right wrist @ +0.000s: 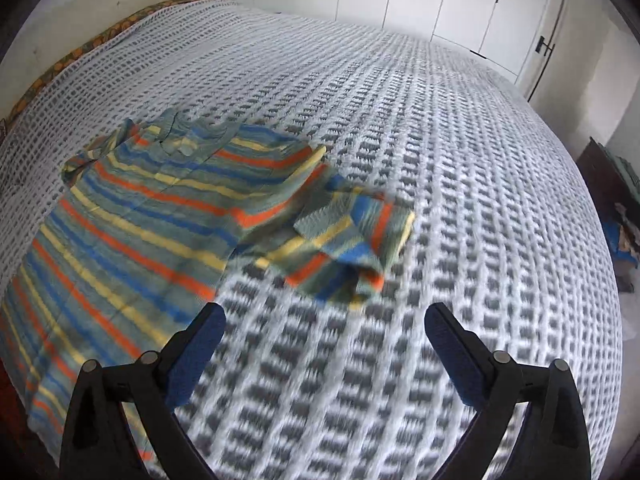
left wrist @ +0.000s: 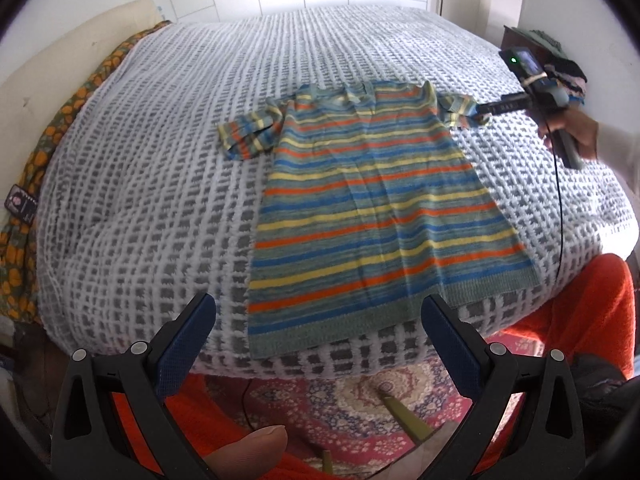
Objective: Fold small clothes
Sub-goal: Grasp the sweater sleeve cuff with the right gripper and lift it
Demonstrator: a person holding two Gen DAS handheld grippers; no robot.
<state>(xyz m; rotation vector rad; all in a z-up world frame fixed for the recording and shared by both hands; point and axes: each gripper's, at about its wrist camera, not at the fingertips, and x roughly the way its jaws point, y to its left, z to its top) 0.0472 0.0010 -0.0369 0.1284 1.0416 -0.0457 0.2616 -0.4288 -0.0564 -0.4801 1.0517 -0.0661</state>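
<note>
A small striped knit top (left wrist: pixel 372 196) in blue, orange, yellow and grey-green lies flat on the bed, hem toward me, both short sleeves out to the sides. My left gripper (left wrist: pixel 318 316) is open and empty, just off the bed's near edge by the hem. My right gripper (right wrist: pixel 324 322) is open and empty above the blanket, just short of the crumpled right sleeve (right wrist: pixel 352 240). In the left wrist view the right gripper (left wrist: pixel 486 109) shows at the far right, its tips at that sleeve (left wrist: pixel 460 112). The top's body (right wrist: pixel 132 216) fills the left of the right wrist view.
The bed has a white and grey woven blanket (left wrist: pixel 160 160). A floral sheet edge (left wrist: pixel 48 136) and headboard lie at the left. A patterned rug (left wrist: pixel 352 408) and orange cloth (left wrist: pixel 580 312) lie below the bed's near edge. A dark side table with piled clothes (left wrist: pixel 560 68) stands at the right. White wardrobes stand behind.
</note>
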